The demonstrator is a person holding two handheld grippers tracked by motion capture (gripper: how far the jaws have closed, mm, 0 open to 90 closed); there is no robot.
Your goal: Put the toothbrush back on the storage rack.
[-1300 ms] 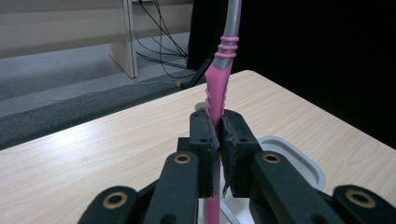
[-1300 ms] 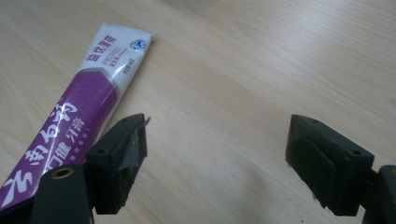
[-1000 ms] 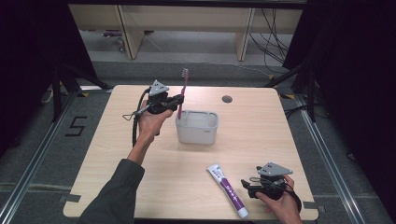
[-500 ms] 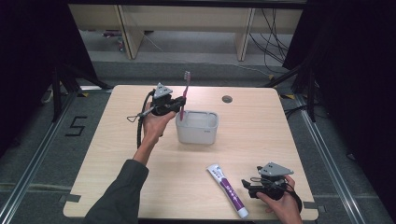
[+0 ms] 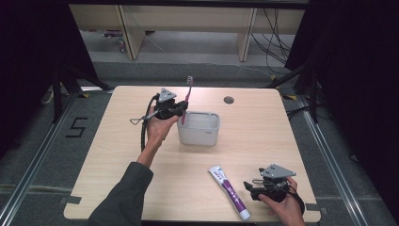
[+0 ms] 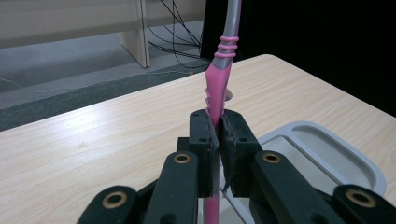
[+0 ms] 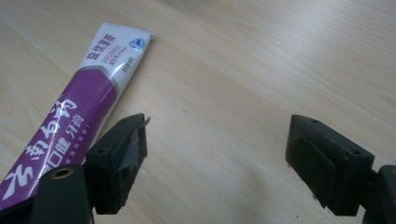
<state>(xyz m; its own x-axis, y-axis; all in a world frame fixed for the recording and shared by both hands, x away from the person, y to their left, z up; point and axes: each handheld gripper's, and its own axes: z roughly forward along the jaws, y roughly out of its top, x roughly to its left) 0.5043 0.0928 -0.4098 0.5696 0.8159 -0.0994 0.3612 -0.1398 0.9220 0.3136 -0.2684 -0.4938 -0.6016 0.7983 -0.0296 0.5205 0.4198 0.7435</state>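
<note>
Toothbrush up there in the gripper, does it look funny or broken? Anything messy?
Nothing stands out. The toothbrush is whole, clamped upright in the left gripper by the grey tub. The toothpaste tube lies flat and unspilled beside the open right gripper.

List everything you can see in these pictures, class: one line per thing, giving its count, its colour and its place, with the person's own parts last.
Toothbrush: one, pink and grey, upright, clamped in the left gripper above the near-left edge of the tub.
Tub: one, pale grey, middle of the table.
Toothpaste tube: one, white and purple, lying flat near the front edge, beside the right gripper.
Table: one, light wood, with a small dark round hole near its far edge.
Floor marking "5": one, black, left of the table.
Left gripper: one, black, shut on the toothbrush handle.
Right gripper: one, black, jaws wide apart low over the table, nothing between them.
</note>
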